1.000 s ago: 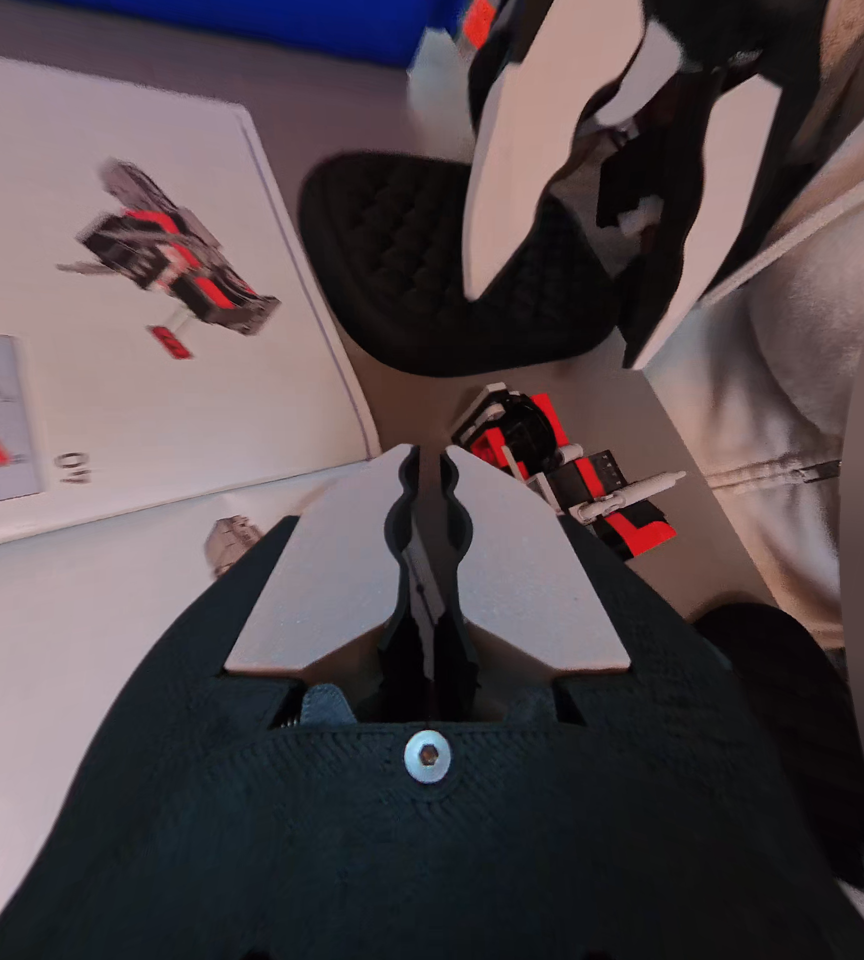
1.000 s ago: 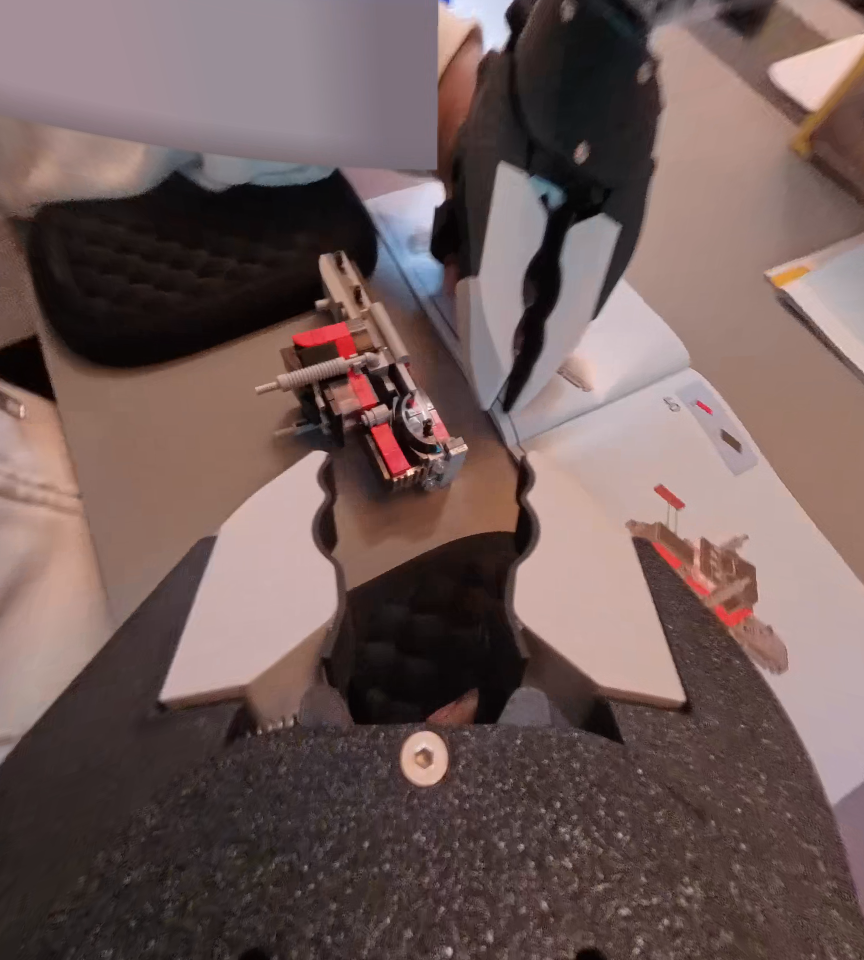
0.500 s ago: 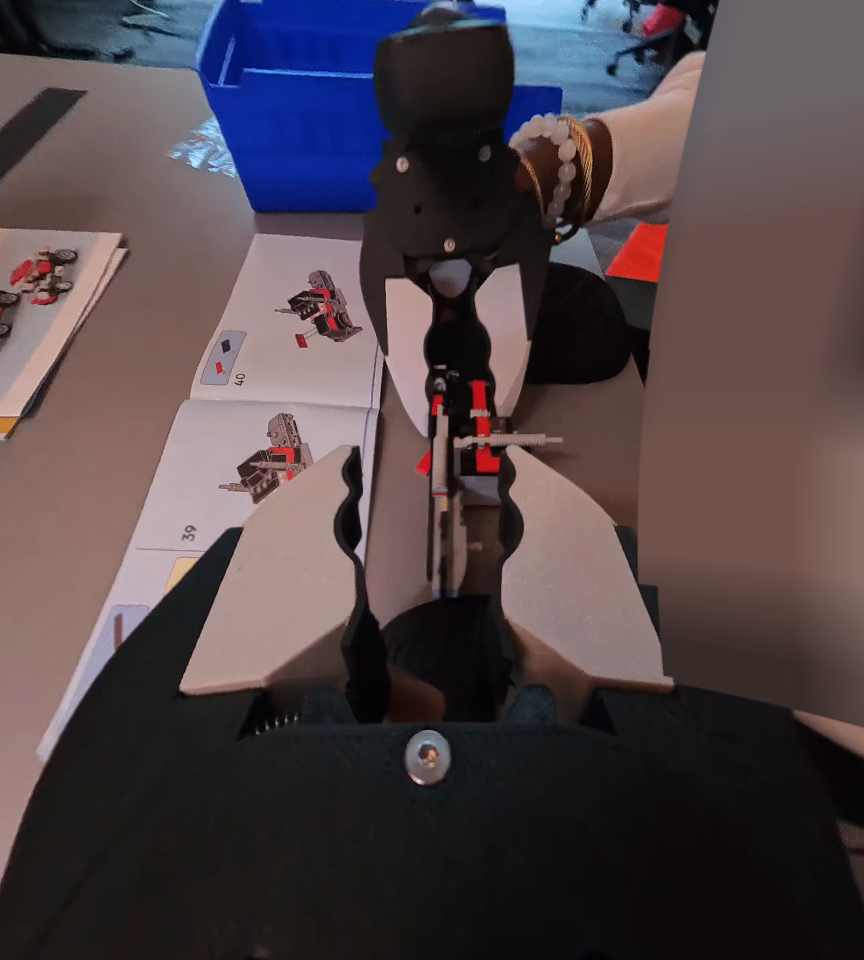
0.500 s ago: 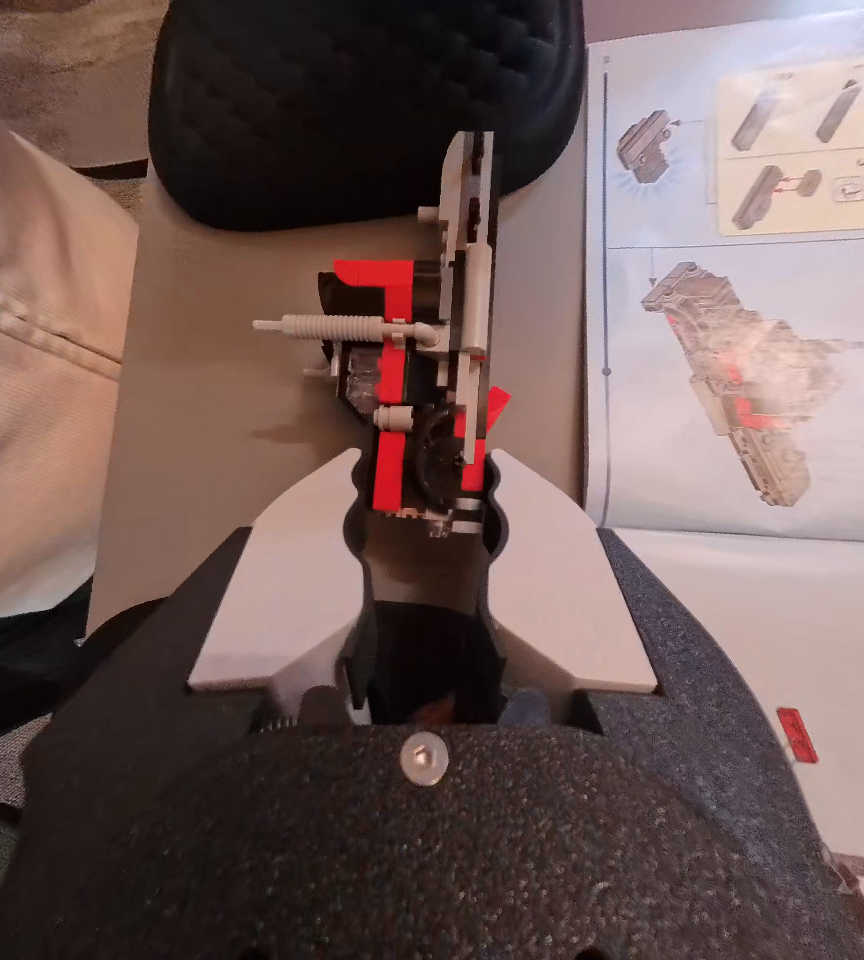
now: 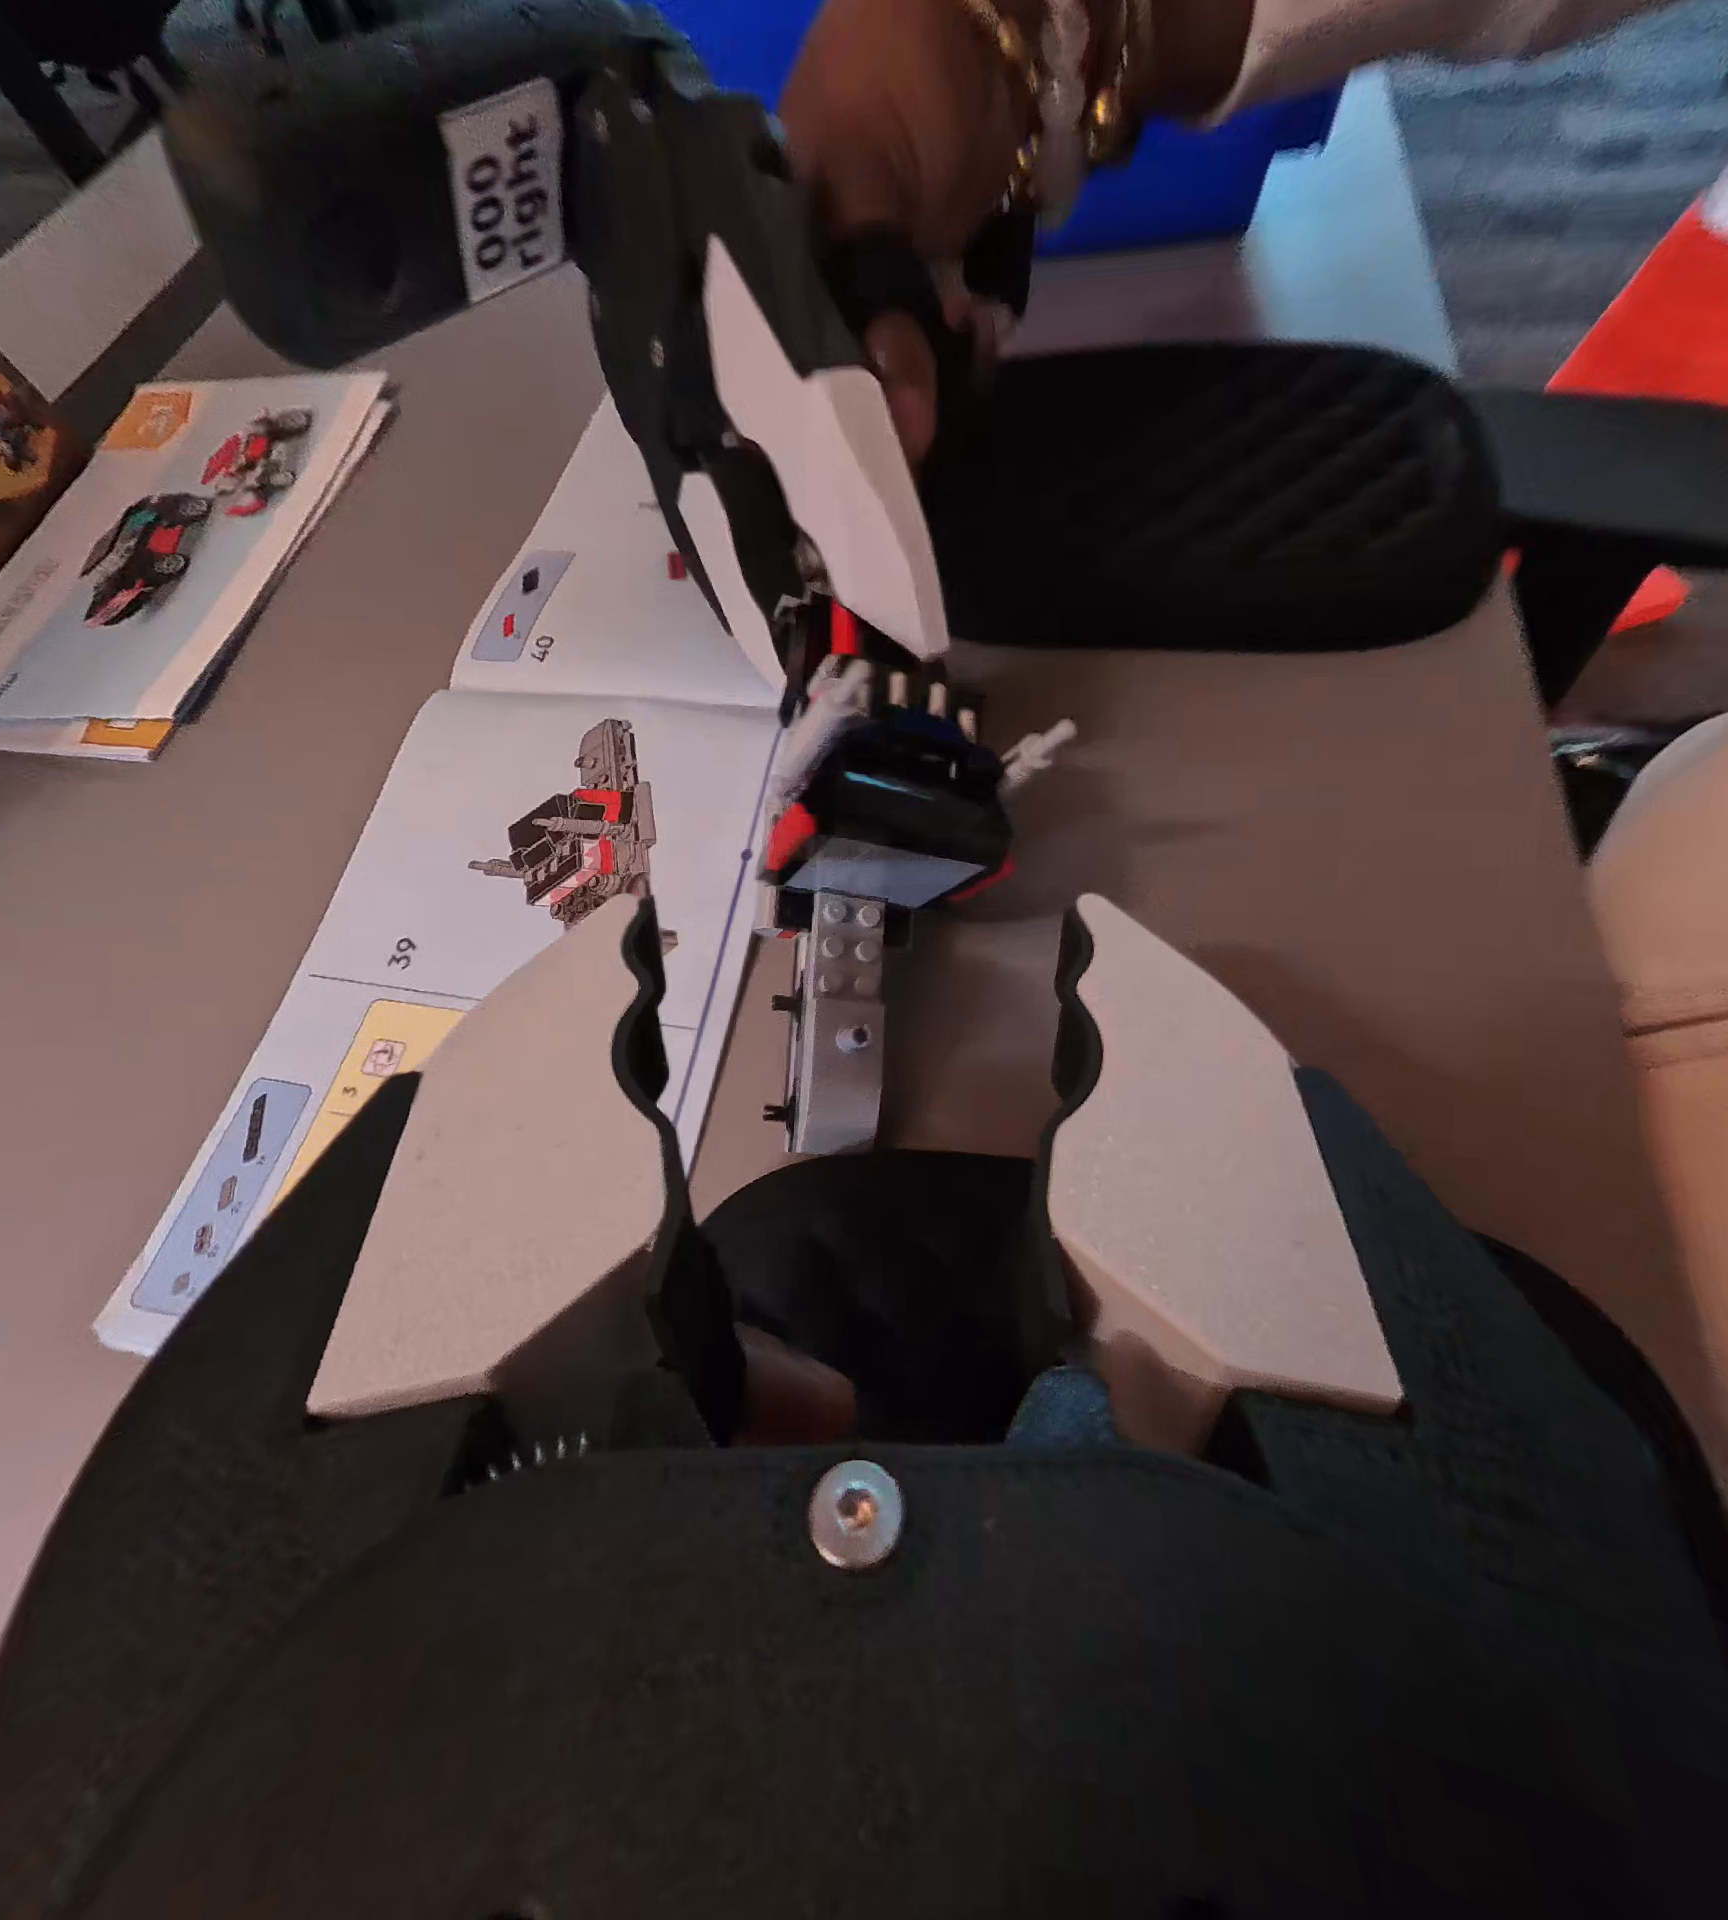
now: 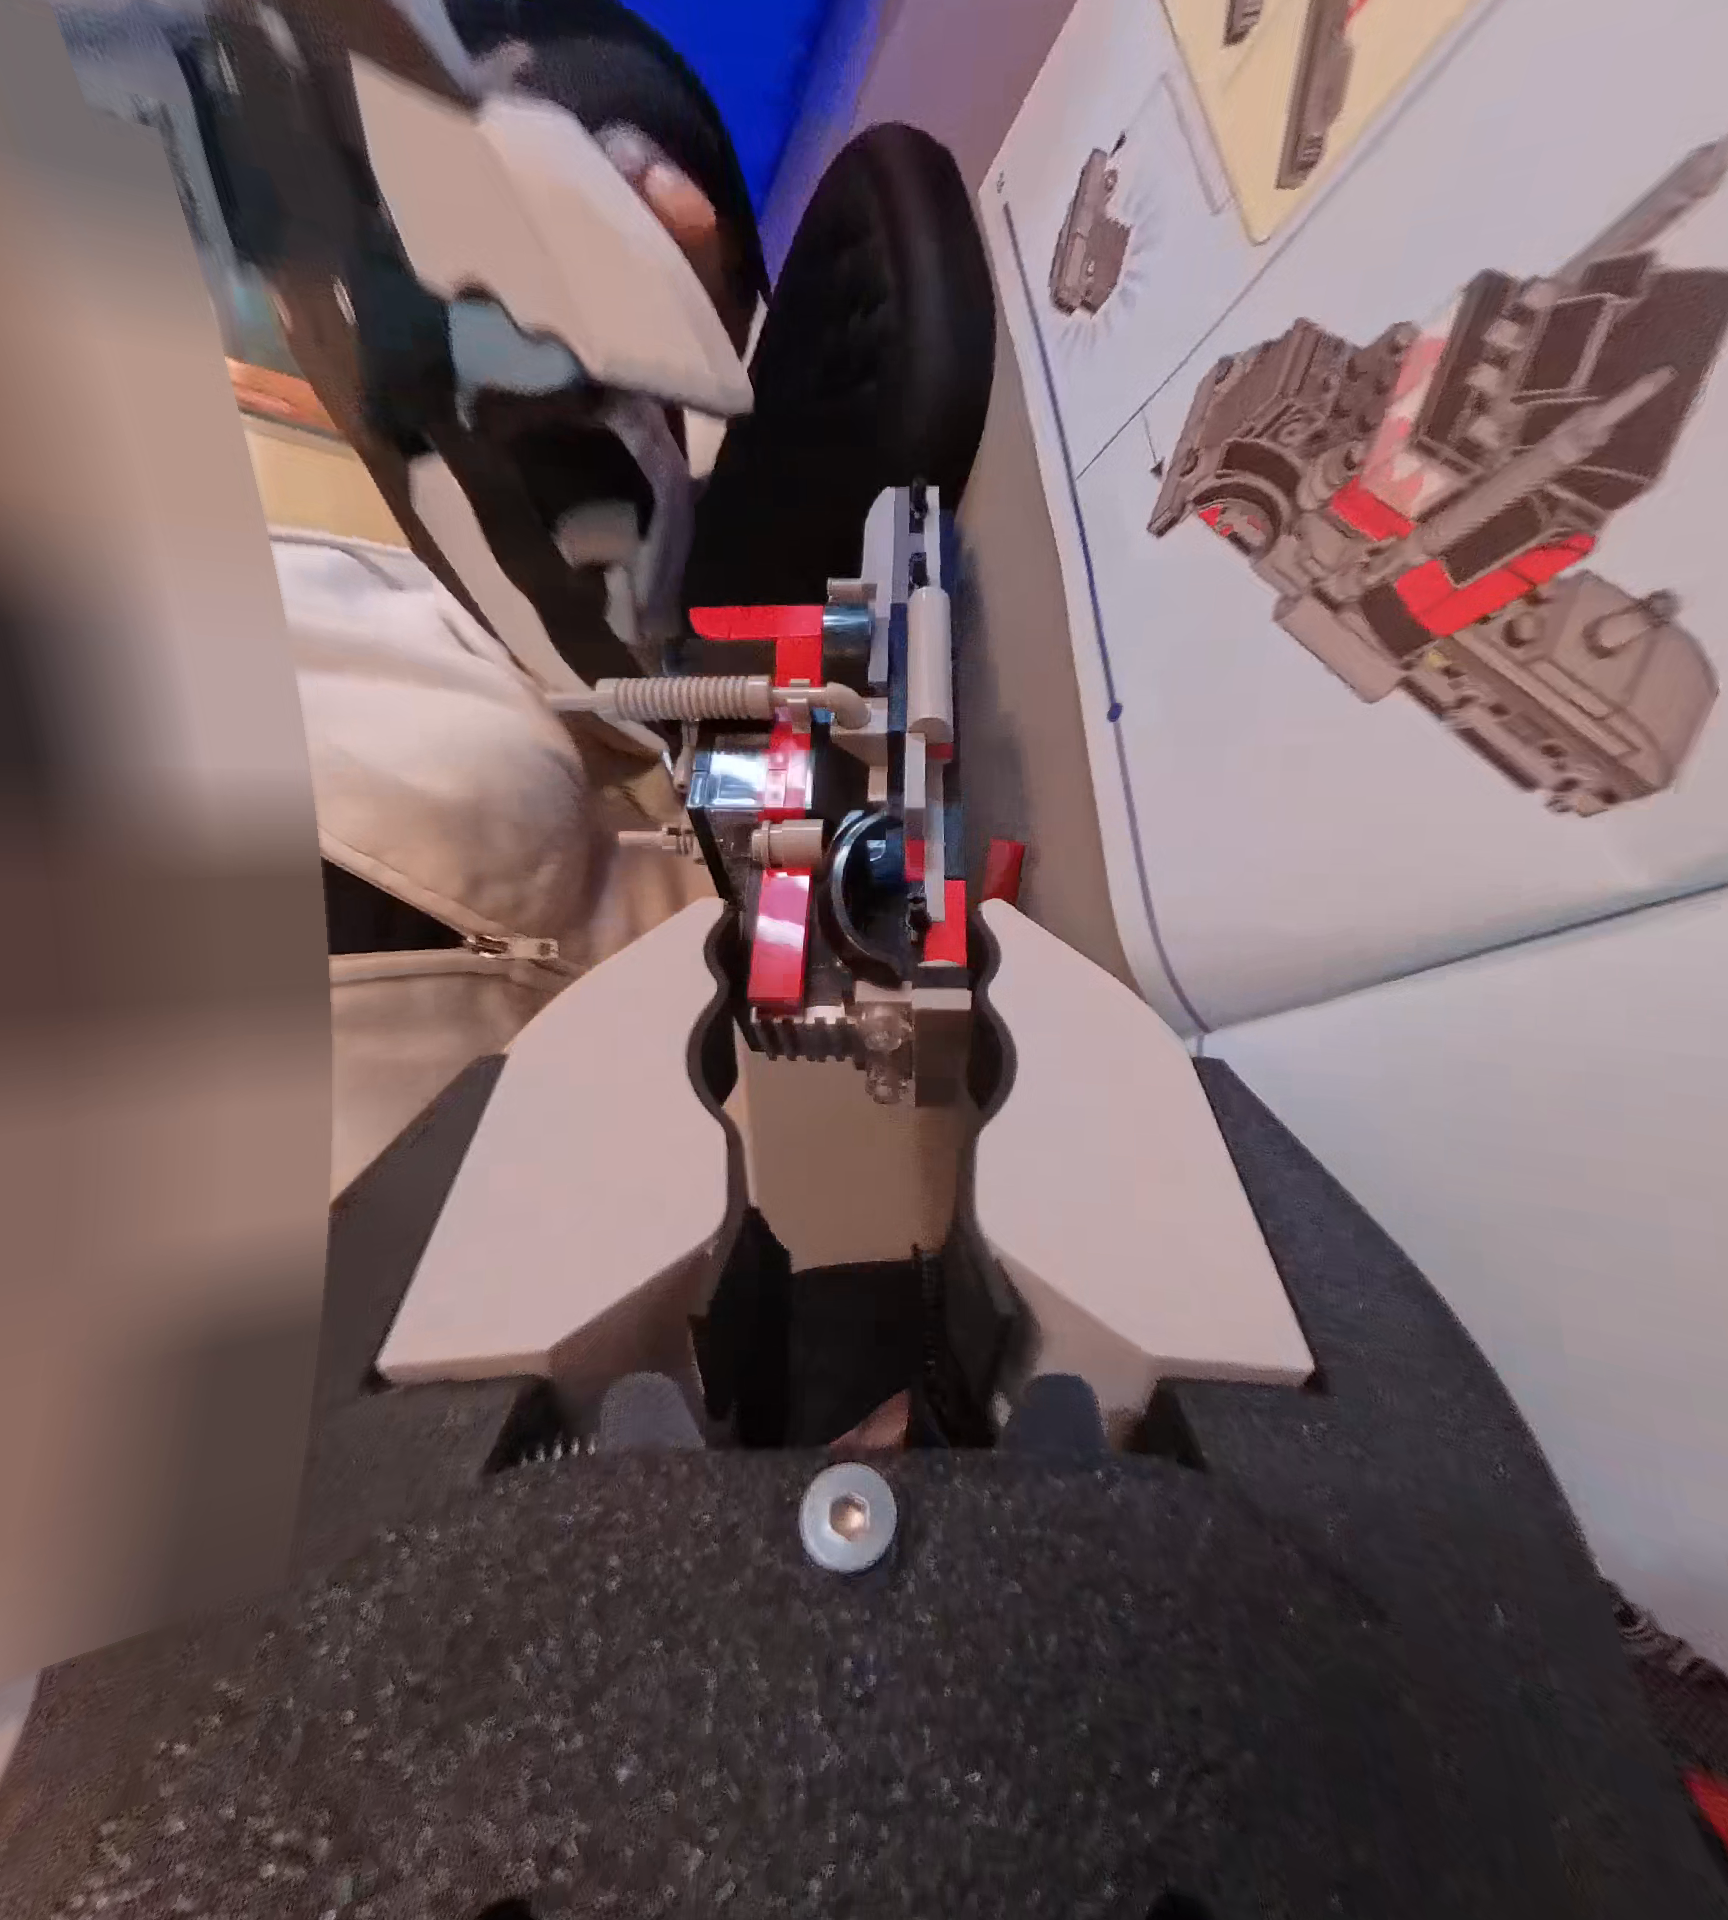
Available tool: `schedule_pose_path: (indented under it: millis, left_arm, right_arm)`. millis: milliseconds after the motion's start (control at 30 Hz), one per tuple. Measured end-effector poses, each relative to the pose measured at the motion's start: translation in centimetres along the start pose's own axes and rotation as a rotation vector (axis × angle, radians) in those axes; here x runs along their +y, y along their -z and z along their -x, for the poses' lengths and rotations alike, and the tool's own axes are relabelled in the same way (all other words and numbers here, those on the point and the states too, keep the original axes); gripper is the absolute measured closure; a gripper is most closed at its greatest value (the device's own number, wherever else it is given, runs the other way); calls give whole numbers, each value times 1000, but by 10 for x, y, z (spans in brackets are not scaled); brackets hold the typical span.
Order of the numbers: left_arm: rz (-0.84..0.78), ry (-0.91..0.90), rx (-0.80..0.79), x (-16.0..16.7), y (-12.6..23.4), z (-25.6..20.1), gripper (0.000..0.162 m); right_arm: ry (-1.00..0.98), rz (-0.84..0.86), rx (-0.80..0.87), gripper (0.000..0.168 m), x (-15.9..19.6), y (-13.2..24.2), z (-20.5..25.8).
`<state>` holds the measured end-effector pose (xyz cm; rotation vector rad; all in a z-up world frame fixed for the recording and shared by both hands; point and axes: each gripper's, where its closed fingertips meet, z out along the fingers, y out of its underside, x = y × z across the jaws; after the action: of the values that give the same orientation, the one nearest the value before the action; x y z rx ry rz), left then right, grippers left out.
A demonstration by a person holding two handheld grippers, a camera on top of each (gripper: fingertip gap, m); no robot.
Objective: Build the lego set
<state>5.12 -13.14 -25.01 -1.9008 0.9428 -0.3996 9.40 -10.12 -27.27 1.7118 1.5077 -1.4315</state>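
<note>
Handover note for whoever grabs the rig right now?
Right gripper: closed on one end of the lego model, gripping its red and black part.
Left gripper: open and empty, its jaws either side of the model's grey studded tail, not touching it.
The open manual lies flat on the table beside the model; a second booklet lies farther off.
Done: model partly built.
Left: probably close the left gripper on the tail to steady the model, then add the next pieces.
</note>
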Motion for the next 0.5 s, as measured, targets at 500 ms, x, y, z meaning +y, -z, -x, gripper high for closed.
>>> schedule_pose_path:
  millis: [500]
  left_arm:
    - [131,-59,-68,14,-32,20,120]
  right_arm:
    - [47,-128,8,110,-50,21,0]
